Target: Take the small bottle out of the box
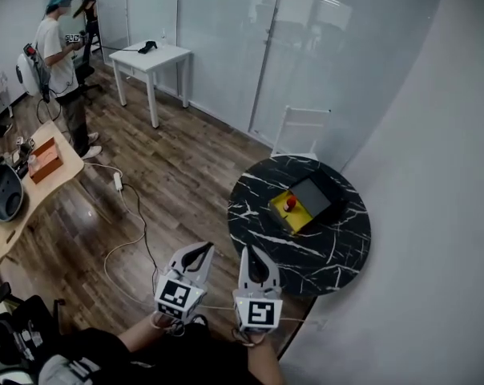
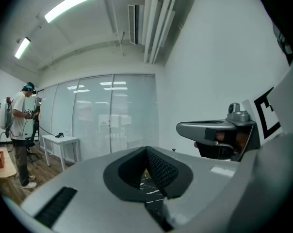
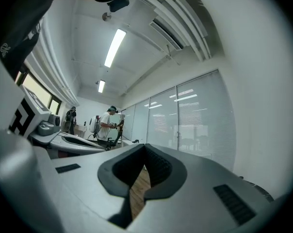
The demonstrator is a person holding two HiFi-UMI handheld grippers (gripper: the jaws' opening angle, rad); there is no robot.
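Small bottle (image 1: pixel 290 204), seemingly red-capped, in box (image 1: pixel 296 219): head view only; both jaws closed, empty.

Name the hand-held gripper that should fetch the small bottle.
Right, probably: the right hand-held gripper sits nearer the table with the small bottle in its yellow box; the left hand-held gripper is farther. Both are shut, empty.

The small bottle (image 1: pixel 290 204) stands in the box (image 1: pixel 300 217) on the round table (image 1: pixel 258 207), a chair (image 1: pixel 300 127) behind it.
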